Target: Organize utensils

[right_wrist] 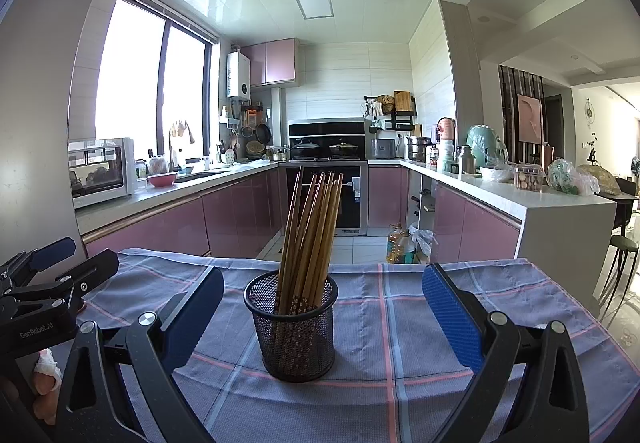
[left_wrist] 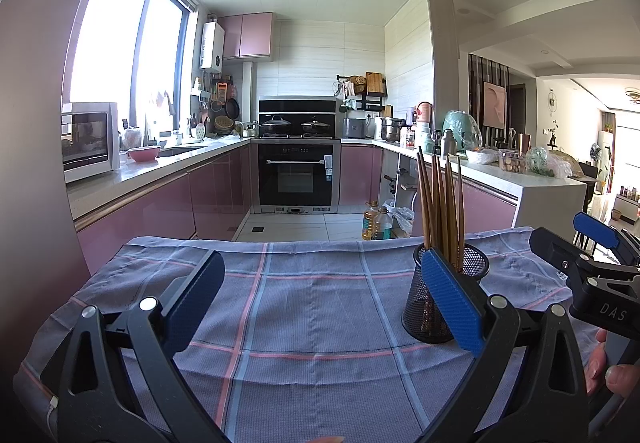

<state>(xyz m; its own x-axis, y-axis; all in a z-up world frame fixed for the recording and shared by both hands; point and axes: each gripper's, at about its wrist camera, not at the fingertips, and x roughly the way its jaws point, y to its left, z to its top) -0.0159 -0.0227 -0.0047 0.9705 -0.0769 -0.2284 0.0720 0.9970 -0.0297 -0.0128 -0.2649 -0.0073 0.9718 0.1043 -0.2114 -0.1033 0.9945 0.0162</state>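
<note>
A black wire-mesh cylindrical holder (right_wrist: 295, 327) is seen standing upright on a worktop covered by a grey-blue checked cloth with pink and pale-blue stripes (right_wrist: 400, 323). A bundle of brown wooden chopsticks with patterned lower ends (right_wrist: 310, 231) is held inside it, leaning toward the right and fanned slightly at the tips.

In the right wrist view, the right gripper (right_wrist: 324, 323) is spread wide, with its dark-blue padded fingers (right_wrist: 452, 317) set on either side of the holder and well apart from it; nothing is gripped. The holder stands between the two fingers, a little nearer the left one. At the left edge of this view the left gripper (right_wrist: 60, 267) is partly seen, with a hand (right_wrist: 44, 383) below it.

In the left wrist view, the left gripper (left_wrist: 320, 303) is likewise opened wide over bare cloth (left_wrist: 304, 283) and is empty. The mesh holder (left_wrist: 444, 295) and its chopsticks (left_wrist: 440, 203) are seen to the right, partly hidden behind the gripper's right finger (left_wrist: 452, 303); whether finger and holder touch cannot be told. The right gripper (left_wrist: 576, 243) is visible at the right edge, with fingertips of a hand (left_wrist: 612, 371) beneath it.

Beyond the worktop lies a kitchen with pink cabinet fronts (right_wrist: 240, 215) and a black built-in oven (left_wrist: 296, 179).
</note>
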